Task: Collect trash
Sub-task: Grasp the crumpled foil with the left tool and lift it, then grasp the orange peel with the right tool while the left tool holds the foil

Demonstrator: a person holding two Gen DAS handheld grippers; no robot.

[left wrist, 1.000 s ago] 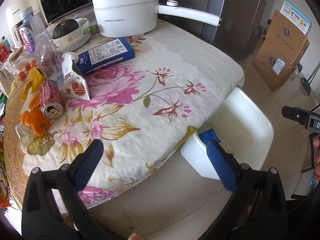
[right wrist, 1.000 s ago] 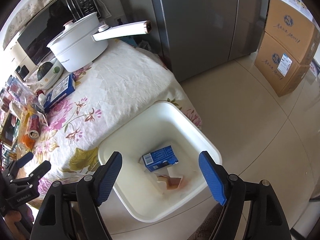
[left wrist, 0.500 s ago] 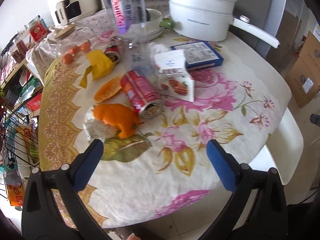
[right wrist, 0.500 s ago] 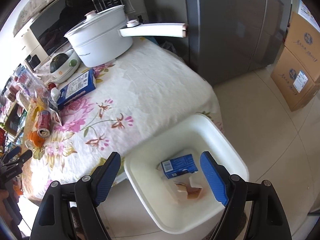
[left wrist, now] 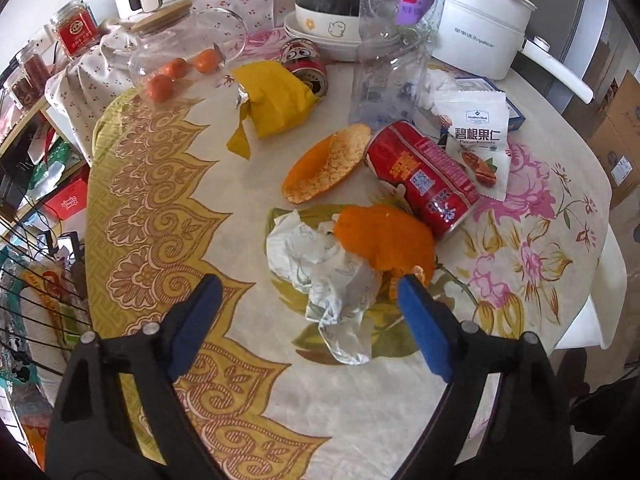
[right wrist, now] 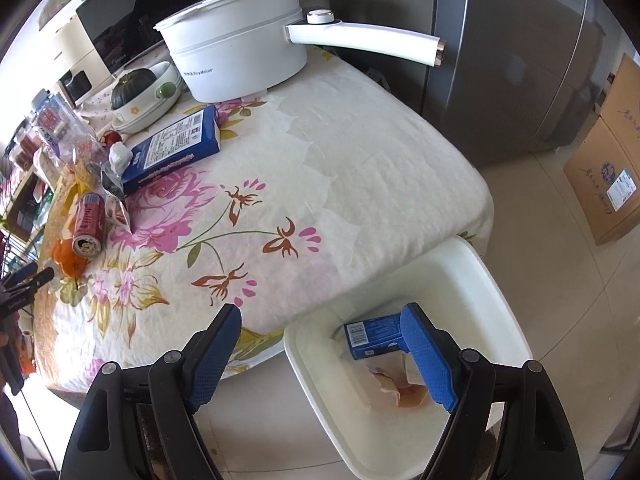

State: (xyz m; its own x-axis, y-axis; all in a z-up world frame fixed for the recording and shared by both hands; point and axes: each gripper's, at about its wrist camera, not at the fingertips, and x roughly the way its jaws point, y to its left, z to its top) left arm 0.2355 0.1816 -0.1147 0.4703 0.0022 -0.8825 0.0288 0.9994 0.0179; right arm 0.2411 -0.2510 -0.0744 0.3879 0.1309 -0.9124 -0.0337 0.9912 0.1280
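Observation:
My left gripper (left wrist: pixel 308 292) is open, its jaws on either side of a crumpled white tissue (left wrist: pixel 324 264) on the flowered tablecloth. Orange peel (left wrist: pixel 384 240) touches the tissue, with a second peel (left wrist: pixel 328 164) behind. A red can (left wrist: pixel 424 178) lies on its side next to a white nut packet (left wrist: pixel 476 140). A yellow wrapper (left wrist: pixel 276 100) lies further back. My right gripper (right wrist: pixel 324 316) is open and empty over the table's edge and a white bin (right wrist: pixel 472 280), which holds a small blue carton (right wrist: pixel 372 336) and scraps.
A clear plastic bottle (left wrist: pixel 396 40), a second red can (left wrist: pixel 308 64), a glass jar with oranges (left wrist: pixel 184 52), a bowl with a squash (left wrist: pixel 332 12), a white pot (right wrist: pixel 240 56) and a blue box (right wrist: pixel 176 148) stand on the table. A fridge and cardboard boxes (right wrist: pixel 608 152) lie right.
My left gripper has swung left and moved in over the trash pile; its jaws now flank the tissue. My right gripper has shifted slightly towards the table, still open.

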